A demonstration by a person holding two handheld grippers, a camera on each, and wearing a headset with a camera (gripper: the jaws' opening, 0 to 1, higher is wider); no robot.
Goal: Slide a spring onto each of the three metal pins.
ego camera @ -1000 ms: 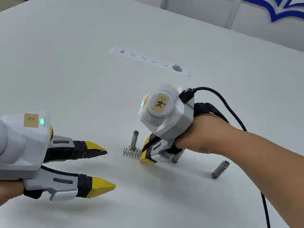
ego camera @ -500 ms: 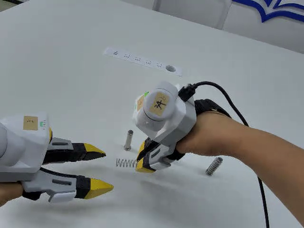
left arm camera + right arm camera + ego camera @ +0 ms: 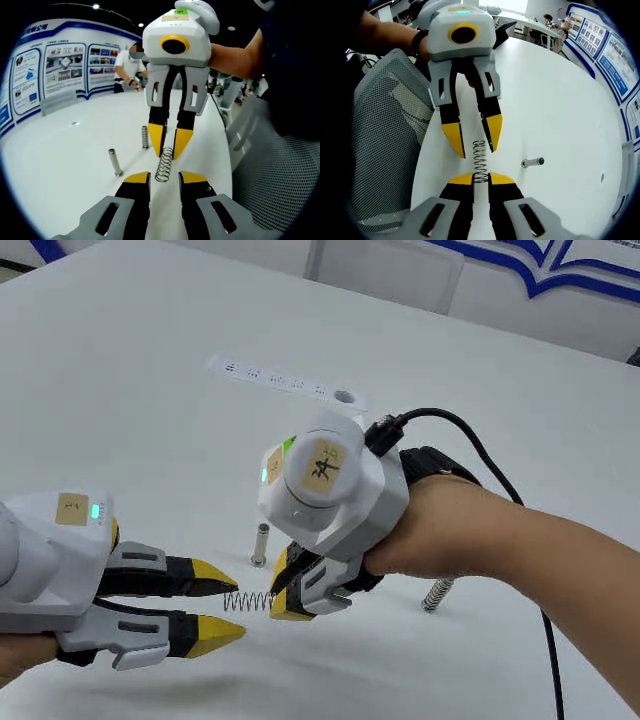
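A: What is the left gripper (image 3: 232,608) doing, nearest the person?

B: It is holding its jaws apart, and the free end of a spring (image 3: 248,600) is lying between the yellow tips. Whether they are touching it cannot be told.

A: And the spring's other end?

B: The right gripper (image 3: 281,606) is pinching it, jaws closed on the coil, and is holding the spring roughly level over the worktop (image 3: 130,390).

A: Where is the pin?

B: One metal pin (image 3: 261,543) is standing upright just behind the spring. A second spring (image 3: 436,593) is lying off to the right, and a power strip (image 3: 285,383) is sitting farther back.
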